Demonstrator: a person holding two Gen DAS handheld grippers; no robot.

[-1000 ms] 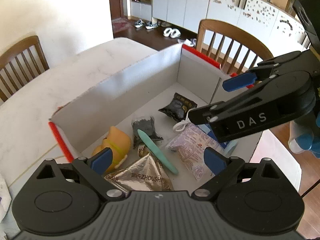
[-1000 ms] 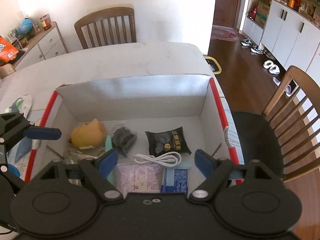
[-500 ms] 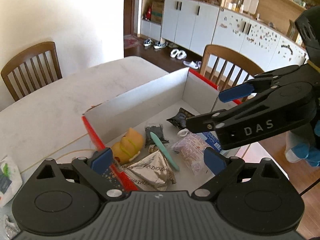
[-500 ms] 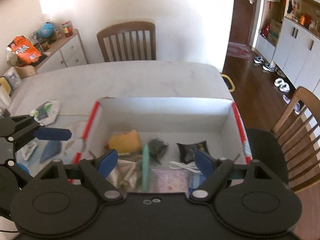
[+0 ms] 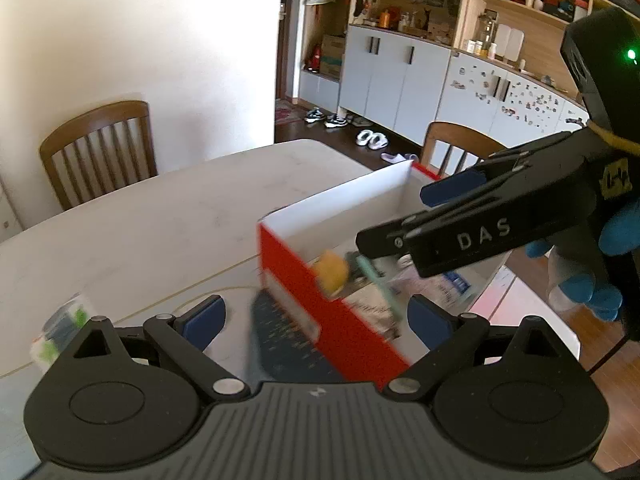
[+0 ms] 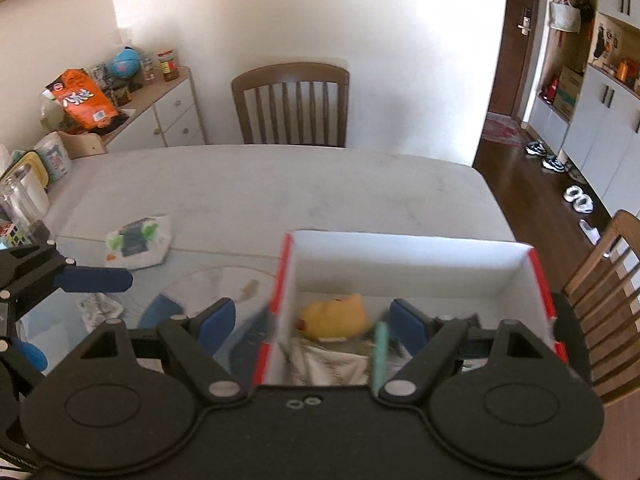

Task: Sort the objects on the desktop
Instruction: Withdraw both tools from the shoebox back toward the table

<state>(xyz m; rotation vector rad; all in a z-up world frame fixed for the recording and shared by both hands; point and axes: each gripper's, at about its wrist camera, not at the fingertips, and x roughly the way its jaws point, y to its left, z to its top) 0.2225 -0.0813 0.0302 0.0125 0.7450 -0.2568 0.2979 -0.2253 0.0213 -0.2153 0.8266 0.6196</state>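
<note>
Right wrist view shows a pale table (image 6: 280, 184) with a red-edged white box (image 6: 404, 256) at its right edge holding a yellow toy (image 6: 336, 314), and the right gripper (image 6: 312, 324) and left gripper (image 5: 316, 316), both spread wide and empty.

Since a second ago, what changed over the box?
Both grippers pulled back and up from the box: the left gripper and right gripper now look at its red side wall and the table beyond, not down into it. Nothing was gripped or released; both stay open and empty. The yellow toy, teal pen and packets still lie inside.
</note>
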